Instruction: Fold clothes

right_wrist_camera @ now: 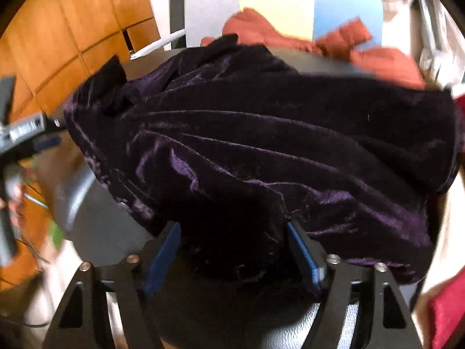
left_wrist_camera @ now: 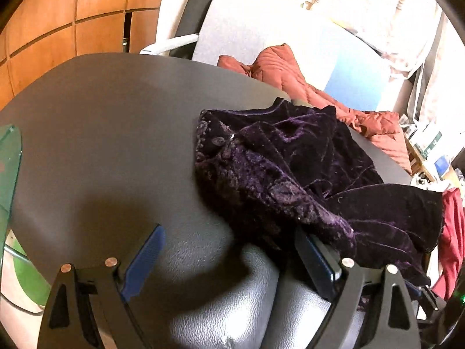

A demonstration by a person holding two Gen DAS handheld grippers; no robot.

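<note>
A dark purple velvet garment [left_wrist_camera: 290,168] lies crumpled on the right half of the round dark grey table [left_wrist_camera: 101,116]. My left gripper [left_wrist_camera: 229,250] stands open at the table's near edge. Only bare tabletop lies between its blue pads, and a fold of the velvet drapes over its right finger [left_wrist_camera: 316,258]. In the right wrist view the velvet garment [right_wrist_camera: 261,145] fills most of the picture. My right gripper [right_wrist_camera: 232,241] has its jaws apart, astride a dark bunch of the fabric near the hem. The cloth lies between the pads [right_wrist_camera: 305,253], which I do not see pinching it.
A rust-red quilted garment [left_wrist_camera: 293,78] hangs over the table's far edge. A red cloth [left_wrist_camera: 453,232] lies at the right. A green glass top [left_wrist_camera: 8,160] borders the left. A black leather seat [left_wrist_camera: 218,305] sits below the near edge, with a chair [left_wrist_camera: 200,8] and wood panelling behind.
</note>
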